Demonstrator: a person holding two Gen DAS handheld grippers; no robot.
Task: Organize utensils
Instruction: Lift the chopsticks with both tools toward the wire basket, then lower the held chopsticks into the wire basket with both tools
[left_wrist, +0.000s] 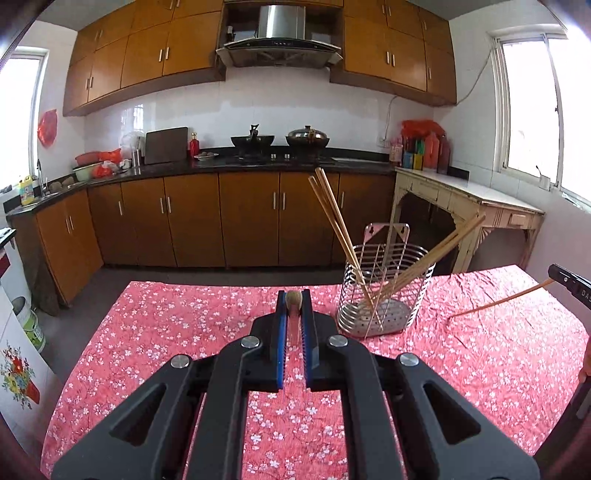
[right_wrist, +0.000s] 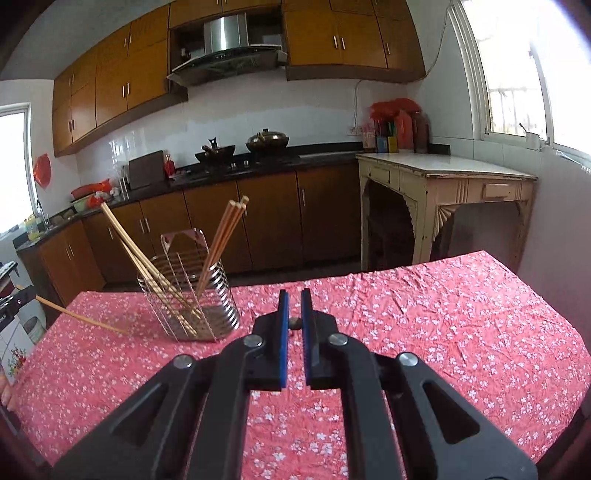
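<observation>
Floral tablecloth (left_wrist: 184, 332), wire holder (left_wrist: 384, 295) with chopsticks (left_wrist: 332, 214), both grippers' fingers each clenching a chopstick end.

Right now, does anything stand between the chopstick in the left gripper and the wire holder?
Nothing on the pink floral tablecloth lies between the wooden chopstick and the round metal wire holder. However, the chopsticks already inside lean out toward that side, above its rim.

Tablecloth (left_wrist: 177, 332): red, white blossoms
Range hood (left_wrist: 279, 37): steel, above stove
Woks (left_wrist: 252, 140): two, on stove
Side table (right_wrist: 461, 181): cream, by window
</observation>
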